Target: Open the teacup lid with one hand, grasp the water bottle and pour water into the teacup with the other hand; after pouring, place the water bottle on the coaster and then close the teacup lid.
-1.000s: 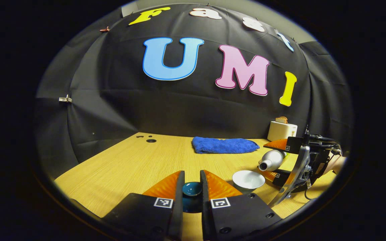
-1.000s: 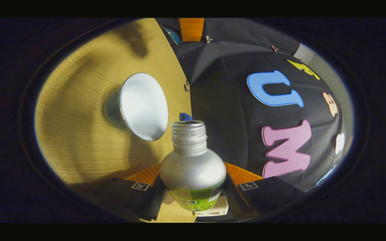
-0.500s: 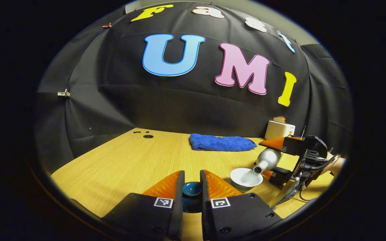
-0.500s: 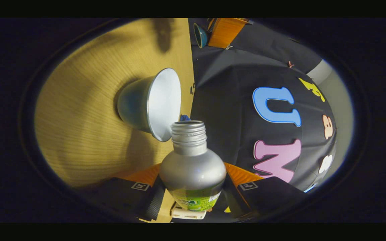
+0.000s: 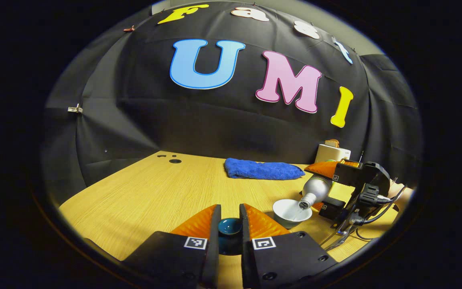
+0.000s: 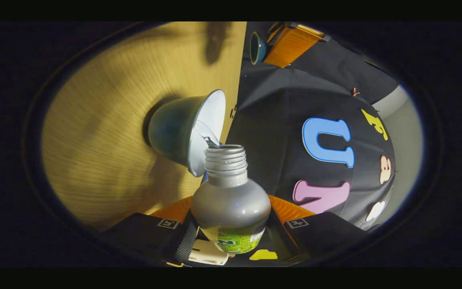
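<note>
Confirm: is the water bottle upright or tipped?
Tipped: the water bottle slants mouth-down over the teacup, water streaming in.

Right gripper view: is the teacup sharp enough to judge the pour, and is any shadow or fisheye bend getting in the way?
Right gripper view: teacup rim and water bottle mouth are sharp; the camera is rolled, so the wooden table stands on edge, with soft shadows across it. Left gripper view: even light, table edge bowed by the fisheye, the stream into the teacup faintly visible.

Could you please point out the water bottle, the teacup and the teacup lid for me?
water bottle (image 6: pixel 230 202), right gripper view, silver shoulder.
teacup (image 5: pixel 285 208), left gripper view, white inside wall.
teacup lid (image 5: pixel 229 226), left gripper view, its knob.
</note>
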Available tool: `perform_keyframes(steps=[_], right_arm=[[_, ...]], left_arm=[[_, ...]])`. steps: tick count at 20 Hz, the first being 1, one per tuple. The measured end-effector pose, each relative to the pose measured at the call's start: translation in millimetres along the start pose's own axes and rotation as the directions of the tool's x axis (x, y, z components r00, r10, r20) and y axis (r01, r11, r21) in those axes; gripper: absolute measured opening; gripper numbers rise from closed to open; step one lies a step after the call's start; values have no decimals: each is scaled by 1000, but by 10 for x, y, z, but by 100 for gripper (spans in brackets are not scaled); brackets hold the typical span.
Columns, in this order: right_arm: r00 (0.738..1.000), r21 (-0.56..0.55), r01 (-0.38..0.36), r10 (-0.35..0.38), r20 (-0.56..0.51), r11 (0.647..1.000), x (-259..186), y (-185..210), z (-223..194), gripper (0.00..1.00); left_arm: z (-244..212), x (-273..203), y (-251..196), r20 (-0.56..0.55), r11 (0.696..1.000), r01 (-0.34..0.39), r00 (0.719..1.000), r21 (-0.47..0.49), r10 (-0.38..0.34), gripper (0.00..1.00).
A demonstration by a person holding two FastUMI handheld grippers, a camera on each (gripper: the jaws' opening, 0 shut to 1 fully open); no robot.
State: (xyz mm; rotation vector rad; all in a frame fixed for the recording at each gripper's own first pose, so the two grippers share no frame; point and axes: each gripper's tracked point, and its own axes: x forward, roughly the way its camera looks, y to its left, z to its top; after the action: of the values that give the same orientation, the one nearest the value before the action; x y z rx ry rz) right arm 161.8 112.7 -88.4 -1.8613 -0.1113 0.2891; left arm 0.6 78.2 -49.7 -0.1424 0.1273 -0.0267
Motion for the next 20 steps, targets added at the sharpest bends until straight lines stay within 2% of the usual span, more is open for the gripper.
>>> perform_keyframes(steps=[1,3,4,5,8,16,17,20], right_arm=[[1000,-8,1,-1,2,1000,6,3,-13,81],[1000,-6,4,-4,3,1000,4,-12,-15,80],[1000,-6,6,-6,6,1000,-7,-24,-6,80],[1000,-8,13,-12,6,1000,-3,-48,6,80],[1000,-13,24,-24,10,1000,10,-106,6,81],[998,-56,56,-55,8,997,36,-165,20,81],[998,-55,57,-57,10,997,43,-167,14,81],[998,-71,64,-63,14,995,39,-184,23,80]], left_arm=[[-6,2,5,-1,1000,1,1000,0,-1,27],[0,2,8,0,1000,0,1000,-1,0,27],[-1,-7,17,0,1000,1,1000,-1,-1,30],[-1,-2,9,0,1000,1,1000,-2,-1,24],[0,-14,5,-1,1000,2,1000,-2,-2,27],[31,-43,1,8,1000,3,1000,3,-3,27],[20,-43,4,8,1000,3,1000,1,-3,24],[16,-50,-1,5,1000,6,1000,-4,-6,27]])
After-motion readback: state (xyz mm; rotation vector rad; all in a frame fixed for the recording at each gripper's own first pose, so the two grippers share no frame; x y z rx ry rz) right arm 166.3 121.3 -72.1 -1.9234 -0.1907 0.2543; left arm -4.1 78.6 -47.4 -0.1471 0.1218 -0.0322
